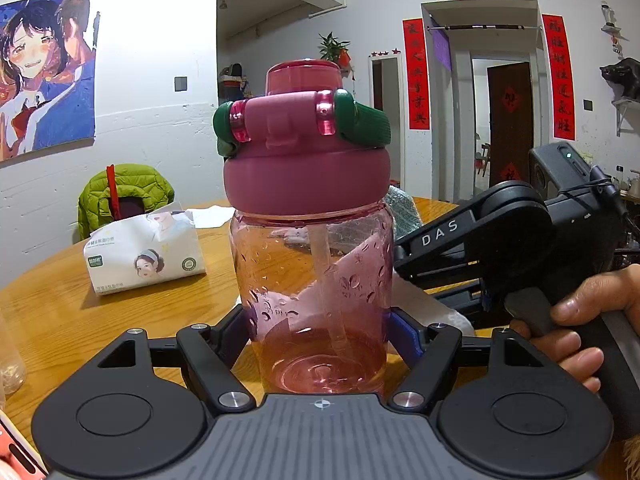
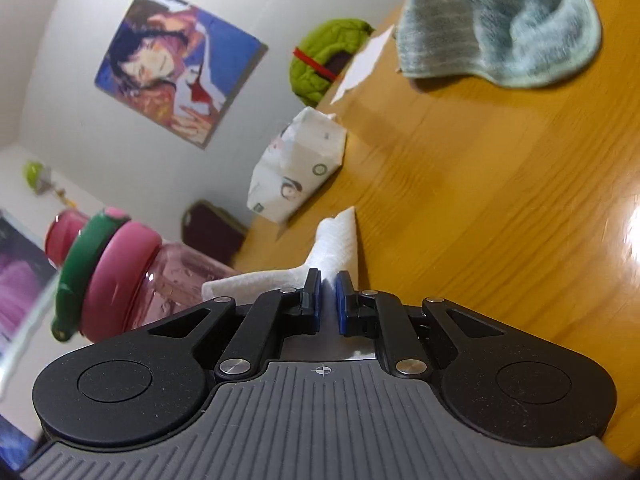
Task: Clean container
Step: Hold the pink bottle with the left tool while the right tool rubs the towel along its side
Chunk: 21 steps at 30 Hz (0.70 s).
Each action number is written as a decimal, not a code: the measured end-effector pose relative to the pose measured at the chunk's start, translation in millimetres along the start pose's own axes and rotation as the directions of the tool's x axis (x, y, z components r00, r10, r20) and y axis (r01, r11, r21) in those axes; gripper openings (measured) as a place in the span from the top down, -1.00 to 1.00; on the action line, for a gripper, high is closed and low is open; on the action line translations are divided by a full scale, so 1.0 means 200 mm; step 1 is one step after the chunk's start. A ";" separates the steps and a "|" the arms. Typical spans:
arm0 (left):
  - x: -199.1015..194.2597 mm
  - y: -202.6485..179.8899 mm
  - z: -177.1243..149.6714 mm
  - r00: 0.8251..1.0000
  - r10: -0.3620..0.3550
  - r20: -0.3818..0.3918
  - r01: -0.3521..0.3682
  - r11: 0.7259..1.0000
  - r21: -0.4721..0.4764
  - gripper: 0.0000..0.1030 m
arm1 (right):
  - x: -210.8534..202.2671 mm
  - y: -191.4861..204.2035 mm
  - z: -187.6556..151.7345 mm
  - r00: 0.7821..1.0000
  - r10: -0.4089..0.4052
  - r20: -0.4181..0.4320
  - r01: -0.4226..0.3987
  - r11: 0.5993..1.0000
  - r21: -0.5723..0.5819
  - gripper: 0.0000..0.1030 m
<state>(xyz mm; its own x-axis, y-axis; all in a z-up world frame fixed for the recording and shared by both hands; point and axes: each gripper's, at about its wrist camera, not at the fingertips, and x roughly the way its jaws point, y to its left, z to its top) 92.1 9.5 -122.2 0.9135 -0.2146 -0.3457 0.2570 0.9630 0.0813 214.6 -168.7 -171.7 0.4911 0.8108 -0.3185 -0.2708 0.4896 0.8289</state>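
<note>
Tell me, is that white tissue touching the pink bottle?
Cannot tell. In the right wrist view the tissue, pinched by the right tool, reaches toward the pink bottle, but the tool's body hides where they would meet.

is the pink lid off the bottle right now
No, the pink screw lid sits on top of the clear pink plastic bottle, which the left claw grips near its base.

left gripper clamped on pink bottle, upright on wooden table, pink lid on. right gripper just right of bottle, hand on handle. tissue pack ahead-left.
</note>
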 end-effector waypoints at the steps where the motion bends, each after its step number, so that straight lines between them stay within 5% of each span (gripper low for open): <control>1: 0.00 0.00 0.00 1.000 0.000 0.000 0.000 1.000 0.000 -0.39 | 0.00 0.01 0.00 1.000 -0.011 0.000 0.011 1.000 -0.013 0.74; 5: 0.00 0.00 0.00 1.000 -0.001 0.000 0.001 1.000 -0.002 -0.39 | 0.00 0.00 0.01 1.000 -0.002 0.003 0.002 1.000 -0.010 0.74; 15: 0.01 0.02 0.00 1.000 -0.007 -0.006 0.007 1.000 -0.027 -0.39 | -0.08 -0.09 0.01 0.981 0.186 0.048 -0.191 0.970 0.148 0.68; 21: 0.02 0.03 0.01 1.000 -0.003 -0.014 0.002 0.999 -0.052 -0.38 | -0.10 -0.13 -0.01 0.972 0.227 0.061 -0.235 0.950 0.206 0.41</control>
<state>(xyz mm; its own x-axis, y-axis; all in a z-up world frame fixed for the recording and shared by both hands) 96.8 14.6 -121.8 0.9083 -0.2151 -0.3587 0.2424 0.9696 0.0323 211.0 -196.9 -187.3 0.4667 0.8795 -0.0933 -0.2021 0.2088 0.9568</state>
